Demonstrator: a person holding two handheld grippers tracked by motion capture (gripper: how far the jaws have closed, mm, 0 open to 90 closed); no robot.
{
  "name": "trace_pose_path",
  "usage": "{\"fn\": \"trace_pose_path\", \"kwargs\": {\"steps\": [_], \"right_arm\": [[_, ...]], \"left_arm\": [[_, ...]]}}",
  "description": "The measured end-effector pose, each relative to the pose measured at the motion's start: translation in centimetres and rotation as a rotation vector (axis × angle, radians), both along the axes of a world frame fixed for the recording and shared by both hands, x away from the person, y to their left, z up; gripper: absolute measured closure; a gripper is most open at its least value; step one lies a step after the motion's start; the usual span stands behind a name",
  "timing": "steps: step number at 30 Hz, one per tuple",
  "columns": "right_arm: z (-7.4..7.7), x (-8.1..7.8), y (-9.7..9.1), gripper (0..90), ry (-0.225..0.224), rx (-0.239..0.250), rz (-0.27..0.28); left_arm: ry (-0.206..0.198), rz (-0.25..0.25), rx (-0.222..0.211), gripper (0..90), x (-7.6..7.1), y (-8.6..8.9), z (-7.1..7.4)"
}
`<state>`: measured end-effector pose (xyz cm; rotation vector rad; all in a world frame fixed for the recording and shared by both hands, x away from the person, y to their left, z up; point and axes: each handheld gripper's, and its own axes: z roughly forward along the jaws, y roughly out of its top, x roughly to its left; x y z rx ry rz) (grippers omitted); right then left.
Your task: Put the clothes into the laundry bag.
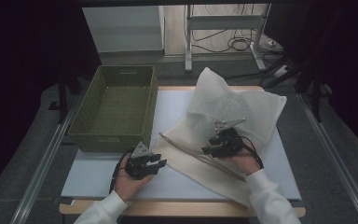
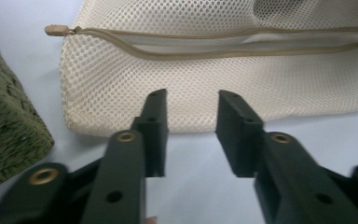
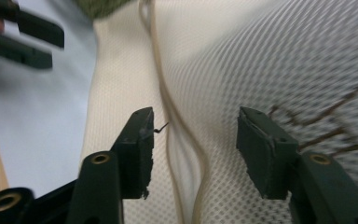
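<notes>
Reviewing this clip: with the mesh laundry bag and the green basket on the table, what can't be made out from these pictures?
- Contents of the mesh bag: high view, the folded mesh covers them.
- The zipper's far end: left gripper view, cut off by the right edge.
- Dark branching lines on the mesh: right gripper view, too blurred to identify.
- The green basket, near inner wall: high view, hidden behind its own rim.
</notes>
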<state>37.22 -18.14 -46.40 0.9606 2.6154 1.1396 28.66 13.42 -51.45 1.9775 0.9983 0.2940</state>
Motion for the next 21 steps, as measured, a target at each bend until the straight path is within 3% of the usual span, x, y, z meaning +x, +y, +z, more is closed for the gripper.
{"fn": "trace_pose_path", "kwargs": {"steps": [4, 8, 14, 21], "right_arm": [[1.3, -1.1, -0.7, 38.7, -0.074, 0.053, -0.041], [1.8, -2.1, -1.9, 34.9, -0.112, 0.092, -0.076], [0.6, -3.9, -5.3, 32.0, -0.153, 0.12, -0.152], [-1.1, -5.6, -8.6, 26.5, -0.152, 0.14, -0.238]], "left_arm": [[-0.009, 0.009, -0.001, 49.1, -0.2, 0.1, 0.0], [-0.013, 0.026, -0.004, 41.4, 0.0, 0.4, 0.2], [-0.011, 0.045, 0.01, 34.7, 0.1, 1.1, 0.1], [-0.015, 0.051, 0.052, 27.8, -0.1, 1.4, -0.1]]}}
